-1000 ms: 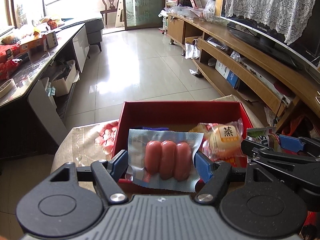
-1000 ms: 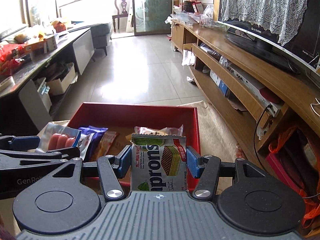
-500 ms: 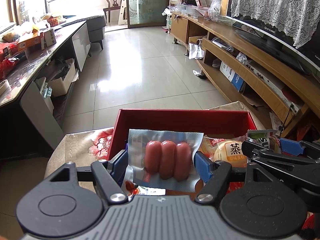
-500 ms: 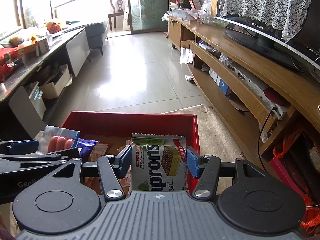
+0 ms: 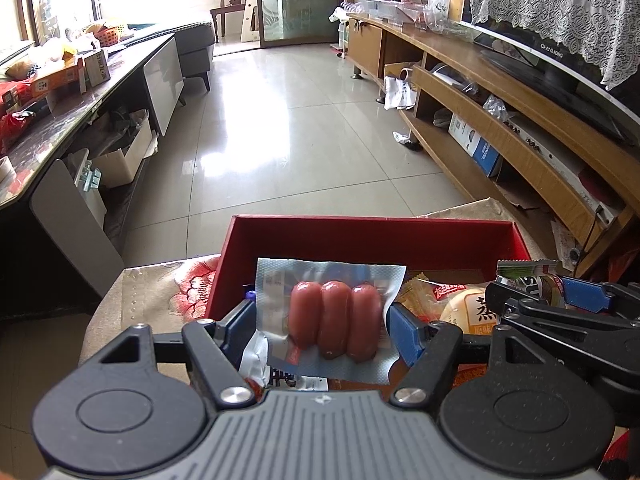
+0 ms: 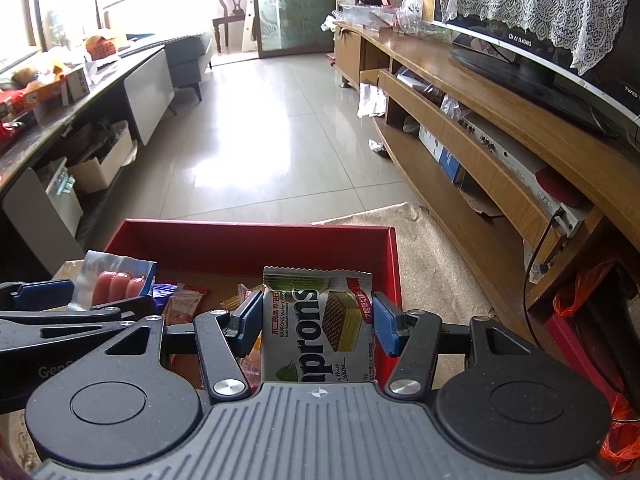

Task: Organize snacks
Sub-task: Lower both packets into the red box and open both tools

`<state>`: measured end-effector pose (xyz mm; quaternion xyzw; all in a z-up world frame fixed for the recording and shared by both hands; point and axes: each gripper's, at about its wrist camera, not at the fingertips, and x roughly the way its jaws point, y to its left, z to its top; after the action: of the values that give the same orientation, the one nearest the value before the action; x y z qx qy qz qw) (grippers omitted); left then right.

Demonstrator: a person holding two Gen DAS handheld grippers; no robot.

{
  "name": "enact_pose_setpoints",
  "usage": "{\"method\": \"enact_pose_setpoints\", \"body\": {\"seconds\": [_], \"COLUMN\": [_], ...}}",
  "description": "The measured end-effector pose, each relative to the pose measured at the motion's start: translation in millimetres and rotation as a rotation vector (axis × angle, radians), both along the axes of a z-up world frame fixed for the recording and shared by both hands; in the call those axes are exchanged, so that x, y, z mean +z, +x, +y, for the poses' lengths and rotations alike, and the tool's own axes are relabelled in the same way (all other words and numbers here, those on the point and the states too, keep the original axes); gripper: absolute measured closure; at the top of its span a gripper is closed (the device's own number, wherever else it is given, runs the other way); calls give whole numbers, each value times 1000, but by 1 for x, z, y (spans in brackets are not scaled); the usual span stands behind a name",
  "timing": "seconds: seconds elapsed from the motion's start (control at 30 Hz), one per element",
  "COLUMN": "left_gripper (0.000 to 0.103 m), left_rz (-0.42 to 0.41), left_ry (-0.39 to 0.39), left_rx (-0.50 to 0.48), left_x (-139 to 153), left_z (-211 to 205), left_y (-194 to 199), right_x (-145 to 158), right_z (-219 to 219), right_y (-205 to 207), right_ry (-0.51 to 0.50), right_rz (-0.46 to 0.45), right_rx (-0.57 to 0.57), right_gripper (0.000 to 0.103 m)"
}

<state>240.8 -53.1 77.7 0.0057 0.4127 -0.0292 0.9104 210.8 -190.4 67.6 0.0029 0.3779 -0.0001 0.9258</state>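
My left gripper [image 5: 322, 330] is shut on a clear sausage pack [image 5: 334, 326] with three pink sausages, held above the near left part of a red box [image 5: 372, 236]. My right gripper [image 6: 316, 322] is shut on a silver Kaprons wafer packet [image 6: 320, 328] above the near right part of the same red box [image 6: 248, 236]. The box holds a round yellow cake packet [image 5: 470, 310], a purple wrapper [image 6: 165, 294] and other snack packets. The sausage pack also shows in the right wrist view [image 6: 116, 282], and the wafer packet in the left wrist view [image 5: 528, 278].
The box sits on a beige patterned cloth [image 5: 156, 292]. A long wooden TV unit [image 6: 500, 132] with a TV runs along the right. A dark cluttered table [image 5: 60, 112] runs along the left. Tiled floor [image 5: 288, 128] lies ahead.
Both grippers have pulled back and risen a little with their packets still held; the red box now sits lower and farther in both views.
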Motion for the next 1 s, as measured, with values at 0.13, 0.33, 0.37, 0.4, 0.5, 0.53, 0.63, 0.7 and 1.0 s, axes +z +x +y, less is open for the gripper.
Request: {"method": "enact_pose_setpoints", "body": {"seconds": [0.13, 0.33, 0.37, 0.4, 0.5, 0.53, 0.63, 0.7, 1.0], "left_gripper": [38, 38, 38, 38, 38, 38, 38, 38, 38], "left_rz": [14, 25, 27, 27, 29, 33, 38, 39, 56], "left_ry": [5, 10, 14, 16, 21, 21, 21, 27, 49], "left_rx": [3, 9, 6, 8, 12, 13, 17, 20, 24], "left_x": [-6, -13, -14, -15, -18, -18, -23, -24, -35], "left_z": [-3, -5, -6, -6, -7, -8, -8, -8, -11], "left_y": [6, 12, 13, 13, 15, 16, 18, 19, 26], "right_x": [-6, -12, -12, -13, -15, -16, -19, -21, -31], "right_z": [0, -1, -2, -2, 0, 0, 0, 0, -3], "right_y": [6, 13, 14, 15, 17, 18, 20, 21, 29], "right_ry": [-4, -6, -5, -1, -17, -15, -13, -11, -13], "right_rz": [15, 26, 27, 26, 24, 25, 31, 33, 58], "right_rx": [-1, -1, -2, -2, -1, -1, -2, -2, 2], "right_gripper": [39, 38, 38, 38, 38, 38, 38, 38, 38]}}
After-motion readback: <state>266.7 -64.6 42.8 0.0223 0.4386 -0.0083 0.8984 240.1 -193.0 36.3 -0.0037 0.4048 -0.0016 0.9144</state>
